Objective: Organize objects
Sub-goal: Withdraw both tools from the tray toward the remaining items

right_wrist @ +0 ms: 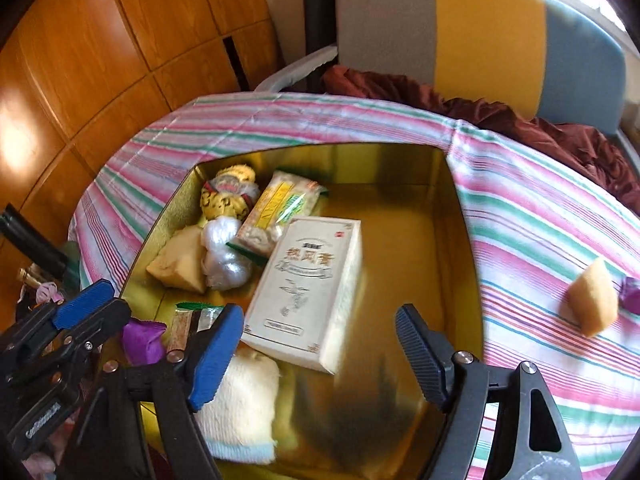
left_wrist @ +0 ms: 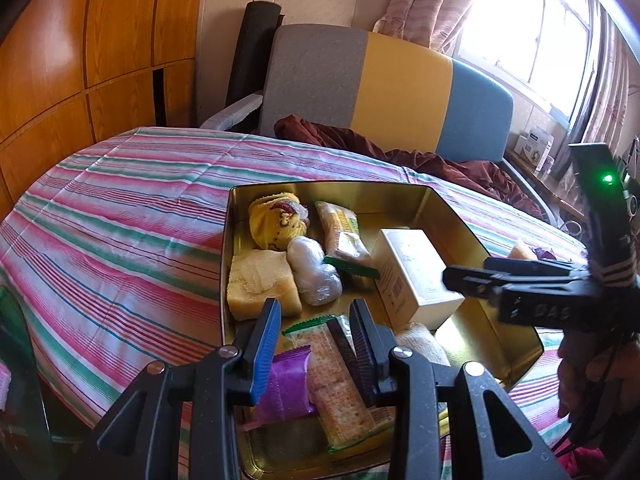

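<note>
A gold tin box (left_wrist: 460, 204) (right_wrist: 456, 208) sits on the striped cloth and holds a cream carton (left_wrist: 416, 276) (right_wrist: 304, 288), a yellow sponge (left_wrist: 260, 284) (right_wrist: 180, 264), a yellow toy (left_wrist: 276, 216), cracker packs (left_wrist: 344, 232) (left_wrist: 340, 380), a purple packet (left_wrist: 286, 384) (right_wrist: 142, 340), a clear bag (left_wrist: 314, 272) and a white towel (right_wrist: 240, 404). My left gripper (left_wrist: 316, 336) is open over the near cracker pack and purple packet. My right gripper (right_wrist: 320, 352) is open and empty above the carton's near end; it shows in the left wrist view (left_wrist: 452, 276), touching the carton's right side.
A second sponge (right_wrist: 594, 302) and a purple packet (right_wrist: 632, 300) lie on the cloth right of the box. A grey, yellow and blue sofa (left_wrist: 400, 92) with maroon cloth (left_wrist: 460, 164) stands behind the bed. Wooden panels (left_wrist: 80, 60) are at left.
</note>
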{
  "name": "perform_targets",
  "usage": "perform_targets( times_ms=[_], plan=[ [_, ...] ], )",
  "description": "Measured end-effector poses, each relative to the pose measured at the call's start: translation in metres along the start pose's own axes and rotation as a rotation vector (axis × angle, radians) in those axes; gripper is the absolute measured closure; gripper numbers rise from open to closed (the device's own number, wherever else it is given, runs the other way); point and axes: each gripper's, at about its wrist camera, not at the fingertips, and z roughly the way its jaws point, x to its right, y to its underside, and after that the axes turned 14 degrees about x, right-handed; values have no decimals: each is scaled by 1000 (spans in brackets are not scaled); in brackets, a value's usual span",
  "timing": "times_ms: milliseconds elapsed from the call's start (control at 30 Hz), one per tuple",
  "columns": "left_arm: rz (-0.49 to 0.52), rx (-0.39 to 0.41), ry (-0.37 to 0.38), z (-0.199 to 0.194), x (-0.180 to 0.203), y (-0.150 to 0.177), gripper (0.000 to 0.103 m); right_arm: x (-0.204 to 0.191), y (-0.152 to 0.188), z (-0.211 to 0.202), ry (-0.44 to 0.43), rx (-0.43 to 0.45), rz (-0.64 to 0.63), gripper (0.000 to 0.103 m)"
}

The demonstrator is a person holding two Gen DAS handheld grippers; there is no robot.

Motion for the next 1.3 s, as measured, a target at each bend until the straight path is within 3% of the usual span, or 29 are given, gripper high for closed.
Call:
perform_targets(
  times_ms=[300,567,767,967,1033,1067,1233,1300],
  plan=[
    [32,2,59,-5,18,-4,68,59,2,-55,93,89,57,21],
    [95,2,109,-2,51,-9,67,161,9,-107,308,123,152,20],
    [140,-14,171,7,87,-17,67,264,21,-156,538,206,350,17],
    [189,-41,266,22,143,-25,67,351,72,-203,731,293,639,16],
    [205,-54,302,29,165,-27,67,371,86,-211,740,288,771,16],
    [208,-65,325,33,176,-28,65,377,89,-218,721,327,823,16],
    [185,-158,418,63,227,-28,50,381,89,-235,703,399,875,15],
    [171,-201,436,76,243,-26,49,382,91,-241,698,425,901,14]
  ],
)
